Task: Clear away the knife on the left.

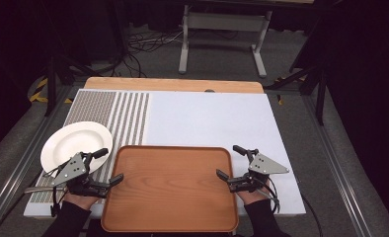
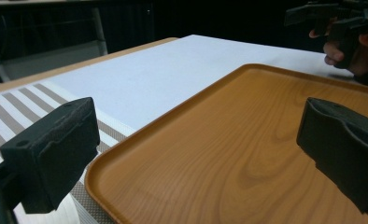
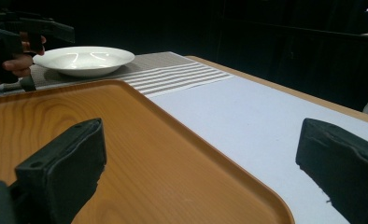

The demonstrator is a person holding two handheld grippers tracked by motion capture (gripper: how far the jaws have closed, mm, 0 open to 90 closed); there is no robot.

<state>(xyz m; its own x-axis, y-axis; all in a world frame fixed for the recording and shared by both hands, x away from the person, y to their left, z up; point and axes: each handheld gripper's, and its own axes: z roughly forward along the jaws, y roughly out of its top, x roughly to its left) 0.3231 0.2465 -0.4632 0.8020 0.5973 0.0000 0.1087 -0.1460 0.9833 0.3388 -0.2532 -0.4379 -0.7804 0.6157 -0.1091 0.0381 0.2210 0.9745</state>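
Note:
A brown wooden tray (image 1: 170,192) lies empty at the near middle of the table. A white plate (image 1: 76,143), also empty, sits to its left on a striped mat (image 1: 126,116). My left gripper (image 1: 110,165) is open and straddles the tray's left rim; in the left gripper view (image 2: 198,126) one jaw is over the tray (image 2: 229,149) and the other over the mat. My right gripper (image 1: 227,160) is open at the tray's right rim; in the right gripper view (image 3: 203,149) one jaw hangs over the tray (image 3: 56,112) and the other over the white cover. The plate (image 3: 84,58) shows beyond.
A white cover (image 1: 207,118) spans the tabletop, with a wooden edge (image 1: 173,85) at the far side. Beyond the table stand a grey desk frame (image 1: 222,22) and loose cables (image 1: 148,42) on the floor. Metal rails (image 1: 330,153) run along both sides.

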